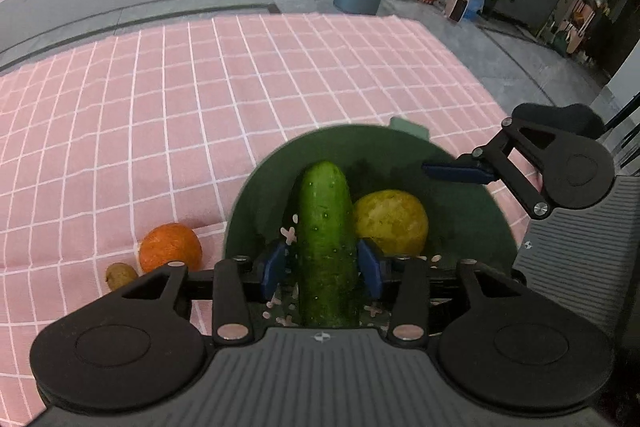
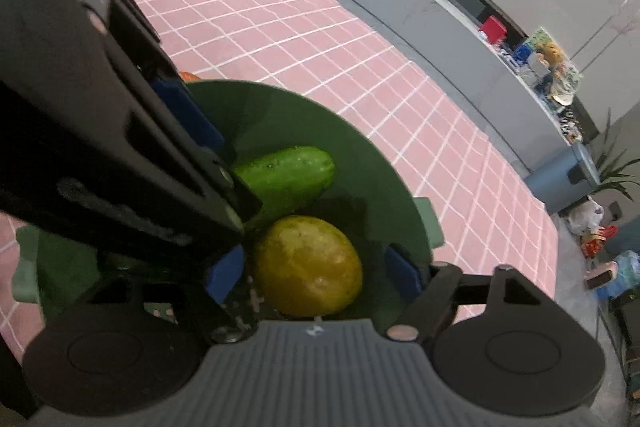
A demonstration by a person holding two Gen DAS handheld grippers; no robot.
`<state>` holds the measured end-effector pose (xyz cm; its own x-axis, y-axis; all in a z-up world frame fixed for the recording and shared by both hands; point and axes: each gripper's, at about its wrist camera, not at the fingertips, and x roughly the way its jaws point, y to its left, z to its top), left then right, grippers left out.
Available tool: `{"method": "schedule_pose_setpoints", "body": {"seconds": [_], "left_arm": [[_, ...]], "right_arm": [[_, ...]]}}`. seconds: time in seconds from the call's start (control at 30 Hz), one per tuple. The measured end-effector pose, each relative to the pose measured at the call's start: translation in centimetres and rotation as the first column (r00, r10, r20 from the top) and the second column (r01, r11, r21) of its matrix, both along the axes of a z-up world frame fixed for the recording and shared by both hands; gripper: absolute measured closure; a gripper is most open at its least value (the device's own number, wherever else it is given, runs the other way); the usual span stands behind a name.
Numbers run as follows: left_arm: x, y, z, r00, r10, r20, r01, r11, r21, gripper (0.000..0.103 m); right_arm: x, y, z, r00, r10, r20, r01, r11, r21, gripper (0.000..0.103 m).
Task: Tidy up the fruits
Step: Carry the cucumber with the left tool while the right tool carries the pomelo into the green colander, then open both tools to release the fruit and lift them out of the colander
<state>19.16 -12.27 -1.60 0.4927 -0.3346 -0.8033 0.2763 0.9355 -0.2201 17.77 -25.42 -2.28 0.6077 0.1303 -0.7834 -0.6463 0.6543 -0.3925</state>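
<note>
A green bowl [image 1: 256, 187] sits on the counter [image 1: 160, 107], which is covered with a pink checked tablecloth [image 1: 280, 67]. Inside the bowl lie a cucumber [image 1: 326, 227] and a yellow round fruit [image 1: 390, 223], possibly a lemon, the two just beside each other.

The left gripper [image 1: 324, 265] reaches into the bowl with its blue pads on either side of the cucumber; a thin gap shows on each side, so the jaws stand apart and do not press it. The right gripper [image 2: 316, 273] also points down into the bowl, its blue fingers [image 2: 404, 273] spread wide around the yellow fruit without touching it. In the right wrist view the left gripper's black linkage crosses the frame and hides part of the cucumber.

Outside the bowl, on the cloth just beside its left wall, rest an orange [image 1: 170, 247] and a small kiwi [image 1: 120, 275], close together.
</note>
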Motion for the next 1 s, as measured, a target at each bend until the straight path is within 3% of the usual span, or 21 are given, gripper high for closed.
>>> {"method": "schedule_pose_setpoints", "body": {"seconds": [0.13, 0.27, 0.5, 0.77, 1.0], "left_arm": [[-1.4, 0.9, 1.4, 1.0, 0.003, 0.027, -0.003, 1.0, -0.016, 0.049], [-3.1, 2.4, 2.9, 0.998, 0.021, 0.053, -0.019, 0.999, -0.03, 0.049], [-5.5, 5.4, 5.1, 0.993, 0.066, 0.099, -0.065, 0.998, -0.015, 0.049], [-8.4, 9.5, 6.4, 0.975, 0.138, 0.173, -0.139, 0.99, -0.008, 0.049], [-10.1, 12.9, 6.3, 0.975, 0.144, 0.171, -0.146, 0.989, -0.001, 0.049]], "right_arm": [[-1.3, 0.2, 1.2, 0.998, -0.037, 0.045, 0.038, 0.999, -0.02, 0.016], [-3.0, 0.5, 2.5, 0.994, -0.048, 0.095, 0.051, 0.998, -0.025, 0.015], [-6.4, 1.6, 4.9, 0.988, -0.104, 0.116, 0.088, 0.987, 0.131, 0.014], [-9.1, 4.7, 5.7, 0.979, -0.201, 0.037, 0.172, 0.909, 0.379, 0.014], [-11.1, 7.4, 5.3, 0.97, -0.239, -0.051, 0.231, 0.827, 0.513, 0.013]]}}
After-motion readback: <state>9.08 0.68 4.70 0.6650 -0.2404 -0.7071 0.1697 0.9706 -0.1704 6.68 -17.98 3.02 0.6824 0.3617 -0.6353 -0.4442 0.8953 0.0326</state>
